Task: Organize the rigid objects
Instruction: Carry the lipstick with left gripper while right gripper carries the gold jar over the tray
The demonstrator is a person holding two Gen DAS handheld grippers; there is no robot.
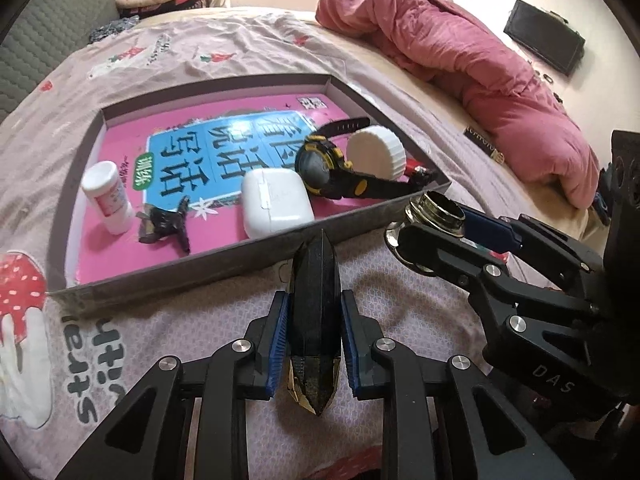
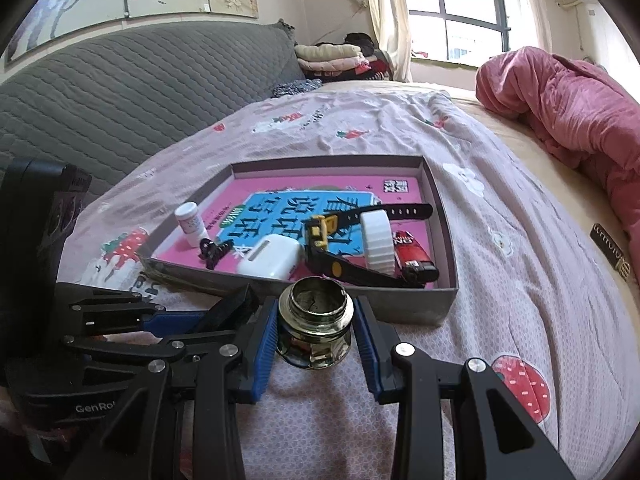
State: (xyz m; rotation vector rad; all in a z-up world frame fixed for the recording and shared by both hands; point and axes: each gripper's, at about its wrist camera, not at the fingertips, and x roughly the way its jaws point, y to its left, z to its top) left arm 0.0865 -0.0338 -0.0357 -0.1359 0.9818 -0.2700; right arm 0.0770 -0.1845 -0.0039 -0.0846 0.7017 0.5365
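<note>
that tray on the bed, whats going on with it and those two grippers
A person is sorting small items into the shallow tray on the bed. The left gripper is shut on a black faceted cap; the right gripper is shut on the open glass bottle just outside the tray's near wall. Already inside are a watch, a white earbud case, a white lid, a lighter, a small white bottle and a hair clip.

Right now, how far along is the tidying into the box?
Done: the watch, white earbud case, white lid, small white bottle, black hair clip and red lighter already lie in the box. In hand: the left gripper clamps a black cap; the right gripper grips an open glass jar. Left: both still sit outside the box.
</note>
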